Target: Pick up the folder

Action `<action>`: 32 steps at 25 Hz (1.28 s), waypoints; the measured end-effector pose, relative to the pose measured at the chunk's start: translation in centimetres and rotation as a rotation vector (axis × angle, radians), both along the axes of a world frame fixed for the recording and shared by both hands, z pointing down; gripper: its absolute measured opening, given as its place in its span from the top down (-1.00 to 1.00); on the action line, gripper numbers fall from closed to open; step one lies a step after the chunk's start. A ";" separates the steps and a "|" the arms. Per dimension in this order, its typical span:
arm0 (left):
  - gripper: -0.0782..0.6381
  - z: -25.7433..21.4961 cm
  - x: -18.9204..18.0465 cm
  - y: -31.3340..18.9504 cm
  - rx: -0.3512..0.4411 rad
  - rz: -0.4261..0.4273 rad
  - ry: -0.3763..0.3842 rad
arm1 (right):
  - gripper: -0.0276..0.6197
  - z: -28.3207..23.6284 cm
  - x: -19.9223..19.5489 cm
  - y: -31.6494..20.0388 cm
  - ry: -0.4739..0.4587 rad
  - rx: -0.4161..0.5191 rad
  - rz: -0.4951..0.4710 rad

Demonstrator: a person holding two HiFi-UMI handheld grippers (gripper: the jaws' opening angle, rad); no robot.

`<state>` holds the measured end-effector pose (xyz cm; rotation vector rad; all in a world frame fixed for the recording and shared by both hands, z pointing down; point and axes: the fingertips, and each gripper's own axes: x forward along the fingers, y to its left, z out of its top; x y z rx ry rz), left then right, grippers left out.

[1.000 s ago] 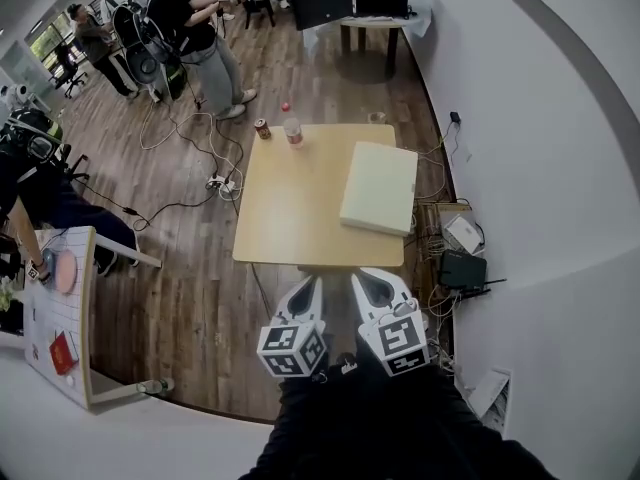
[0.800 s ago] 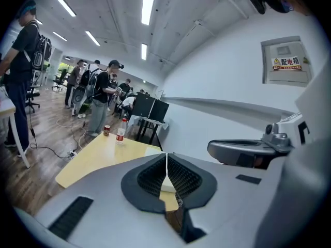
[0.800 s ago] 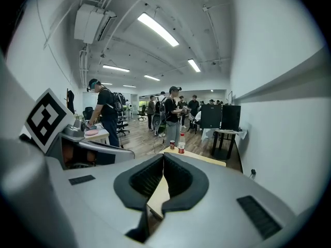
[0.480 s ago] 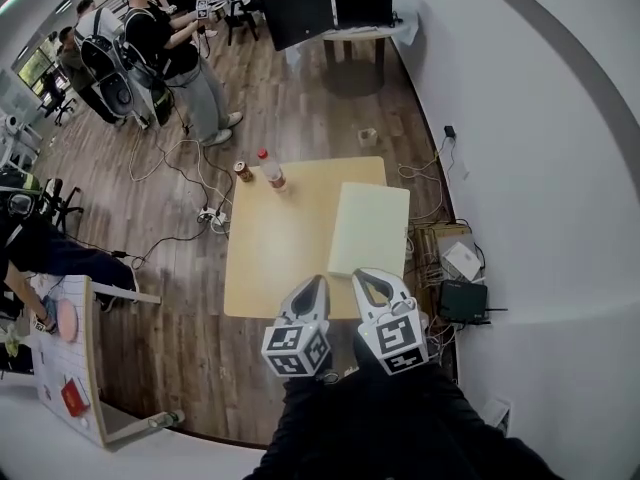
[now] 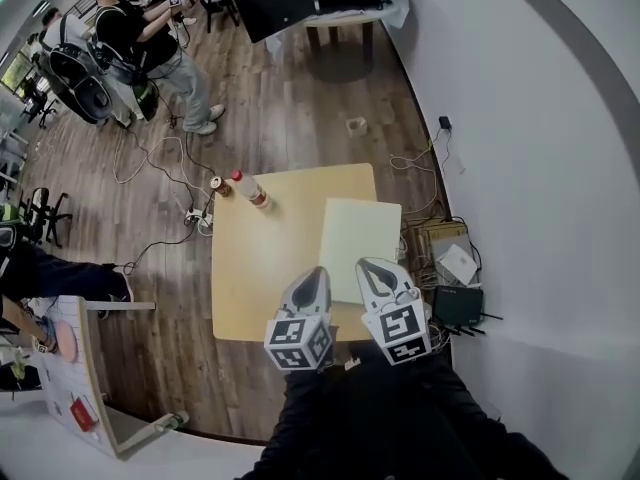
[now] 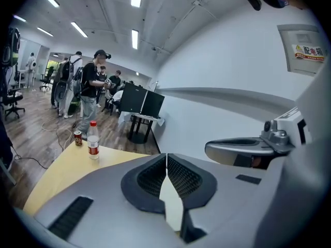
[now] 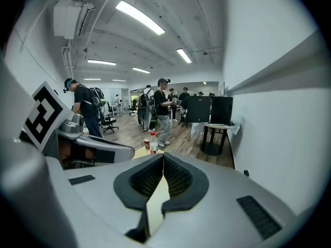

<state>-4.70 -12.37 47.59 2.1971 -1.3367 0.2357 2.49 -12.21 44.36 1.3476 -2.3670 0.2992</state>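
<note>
The left tool (image 5: 312,274) and right tool (image 5: 372,266) are both pinched closed and empty, side by side over the near edge of the tabletop (image 5: 250,278). The pale folder (image 5: 360,230) lies flat on its right half, just ahead of them. A bottle (image 5: 250,190) and a can (image 5: 215,183) stand at the far left corner.

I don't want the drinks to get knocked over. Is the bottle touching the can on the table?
Apart. The left gripper view shows a strip of bare table between the bottle and the can, so they stand side by side with a gap.
</note>
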 end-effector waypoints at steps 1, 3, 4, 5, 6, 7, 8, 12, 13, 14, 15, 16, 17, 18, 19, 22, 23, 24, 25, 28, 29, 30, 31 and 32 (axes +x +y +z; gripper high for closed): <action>0.67 0.5 0.3 -0.5 -0.007 -0.003 -0.008 | 0.84 0.7 0.5 -0.6 -0.005 -0.015 0.005; 0.67 1.5 0.7 -1.6 -0.018 -0.009 -0.025 | 0.84 2.1 1.6 -1.8 -0.011 -0.043 0.014; 0.67 2.1 0.9 -2.0 -0.022 -0.010 -0.034 | 0.84 2.8 2.1 -2.3 -0.011 -0.056 0.019; 0.67 2.6 1.0 -2.5 -0.027 -0.010 -0.044 | 0.84 3.5 2.6 -2.8 -0.010 -0.068 0.024; 0.67 3.1 1.2 -2.8 -0.033 -0.006 -0.054 | 0.84 4.1 3.1 -3.3 -0.007 -0.081 0.030; 0.67 3.6 1.2 -3.0 -0.041 -0.002 -0.063 | 0.84 4.7 3.5 -3.6 -0.005 -0.094 0.036; 0.67 4.2 1.2 -3.2 -0.049 0.004 -0.070 | 0.84 5.4 4.0 -3.8 -0.002 -0.107 0.044; 0.67 7.0 0.6 -3.3 -0.093 0.013 -0.095 | 0.84 8.8 6.9 -4.3 -0.002 -0.164 0.109; 0.67 7.7 0.5 -3.4 -0.104 0.014 -0.098 | 0.84 9.8 7.9 -4.4 -0.005 -0.182 0.130; 0.67 8.5 0.4 -3.4 -0.117 0.017 -0.102 | 0.84 10.9 8.8 -4.3 -0.006 -0.202 0.148; 0.67 9.3 0.4 -3.3 -0.132 0.021 -0.107 | 0.84 12.0 9.5 -4.2 -0.007 -0.221 0.164; 0.67 10.2 0.3 -3.1 -0.146 0.025 -0.112 | 0.84 13.0 10.2 -4.0 -0.007 -0.237 0.177; 0.67 11.0 0.3 -3.0 -0.157 0.029 -0.118 | 0.84 14.0 10.8 -3.9 -0.009 -0.250 0.186; 0.67 11.8 0.3 -3.2 -0.165 0.032 -0.124 | 0.84 15.1 11.3 -3.9 -0.010 -0.263 0.193; 0.67 12.5 0.3 -3.4 -0.173 0.032 -0.130 | 0.84 16.1 11.7 -4.0 -0.013 -0.275 0.200; 0.67 14.6 0.4 -3.8 -0.200 0.034 -0.143 | 0.76 19.3 12.9 -4.1 -0.044 -0.330 0.242; 0.67 15.2 0.4 -4.0 -0.209 0.036 -0.148 | 0.69 20.4 13.2 -4.1 -0.065 -0.356 0.261; 0.67 15.8 0.5 -4.1 -0.218 0.039 -0.152 | 0.61 21.5 13.4 -4.1 -0.087 -0.383 0.277; 0.67 16.4 0.7 -4.1 -0.226 0.042 -0.156 | 0.56 22.5 13.6 -4.2 -0.108 -0.408 0.287; 0.67 18.2 1.2 -4.5 -0.246 0.045 -0.168 | 0.47 25.1 14.0 -4.6 -0.159 -0.458 0.301; 0.67 18.7 1.2 -4.6 -0.250 0.044 -0.173 | 0.43 25.8 14.1 -4.8 -0.176 -0.470 0.310; 0.67 19.1 1.2 -4.9 -0.253 0.041 -0.177 | 0.36 26.5 14.3 -5.1 -0.193 -0.484 0.322; 0.67 19.4 1.1 -5.1 -0.256 0.038 -0.181 | 0.29 27.3 14.5 -5.3 -0.210 -0.499 0.336; 0.67 19.8 1.0 -5.3 -0.260 0.034 -0.184 | 0.25 28.0 14.7 -5.5 -0.226 -0.514 0.350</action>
